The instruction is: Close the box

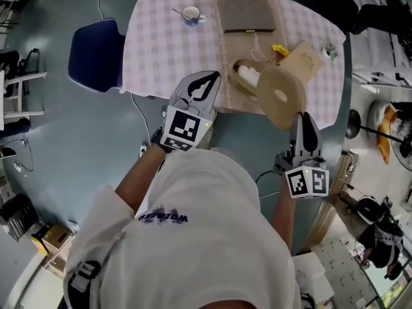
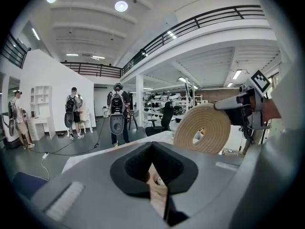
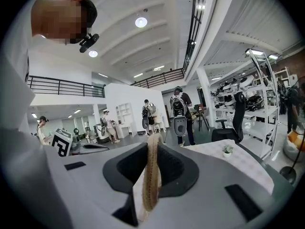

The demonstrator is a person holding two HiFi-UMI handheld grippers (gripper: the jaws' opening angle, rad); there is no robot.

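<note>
From the head view, a pink checked cloth covers the table (image 1: 161,44), which stands on a grey-blue floor. The round woven box (image 1: 243,76) sits open at three o'clock from the left gripper (image 1: 205,82). The right gripper (image 1: 301,118) clamps the flat coiled lid (image 1: 281,97), tilted at the box's four o'clock. In the left gripper view the jaws meet, empty. In the right gripper view the lid's braided rim stands edge-on between the pads, with a white balconied hall behind.

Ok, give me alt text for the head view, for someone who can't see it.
Seen from above, a person's right tool grips the edge of a round woven lid, tilted beside an open round box on a checked tablecloth. The left tool hovers at the table's near edge, shut and empty.
</note>
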